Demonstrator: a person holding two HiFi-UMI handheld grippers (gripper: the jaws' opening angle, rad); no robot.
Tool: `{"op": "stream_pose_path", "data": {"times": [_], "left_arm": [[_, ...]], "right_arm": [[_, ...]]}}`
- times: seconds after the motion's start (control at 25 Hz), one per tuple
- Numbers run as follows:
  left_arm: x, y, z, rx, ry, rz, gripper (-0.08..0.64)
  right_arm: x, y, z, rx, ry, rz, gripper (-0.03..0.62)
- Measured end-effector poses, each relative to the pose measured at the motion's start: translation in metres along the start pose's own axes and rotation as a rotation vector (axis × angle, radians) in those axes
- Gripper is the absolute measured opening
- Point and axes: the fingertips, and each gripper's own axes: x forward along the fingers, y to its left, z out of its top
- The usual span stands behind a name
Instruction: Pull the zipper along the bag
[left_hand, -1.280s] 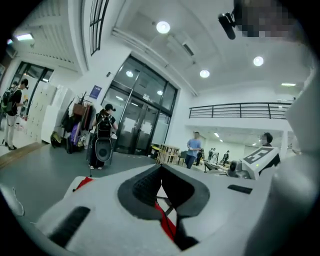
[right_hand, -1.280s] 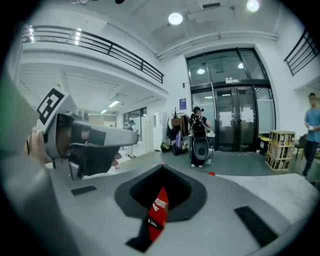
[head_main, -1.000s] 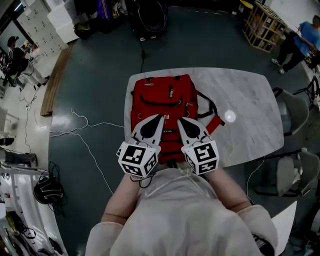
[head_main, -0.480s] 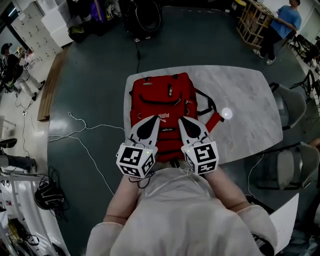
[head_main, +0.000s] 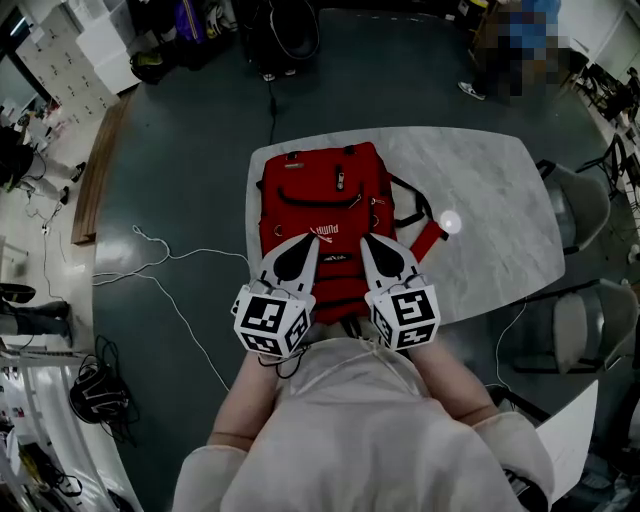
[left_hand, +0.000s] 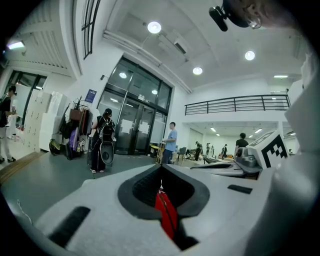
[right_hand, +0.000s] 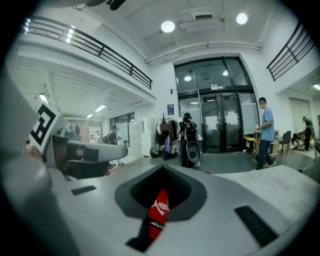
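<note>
A: What changed just now?
B: Hardly anything. The left gripper (head_main: 308, 238) and right gripper (head_main: 368, 240), jaws together and empty, stay above the near end of the red backpack (head_main: 325, 195) on the table (head_main: 490, 220). No zipper pull is gripped.

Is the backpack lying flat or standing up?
Lying flat: the red backpack rests on the marble table, front pockets and logo facing up.

1. Right of the red backpack (head_main: 325, 215) the surface (head_main: 500, 200) lies bare and wide, an open way in.
2. Just right of it, its straps (head_main: 430, 240) trail outward.
3. Left of it the surface ends almost at once.
4. Beyond its far end there is only a narrow bare strip.
5. Well to its right a chair (head_main: 582, 212) stands off the edge.
</note>
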Motion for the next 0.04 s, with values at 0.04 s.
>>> {"op": "stream_pose_path", "data": {"times": [0.04], "left_arm": [[-0.0003,0.0003,-0.001,-0.001,0.002,-0.001,0.02]], "right_arm": [[0.0003,0.0002,-0.0012,0.006,0.003,0.0,0.026]]}}
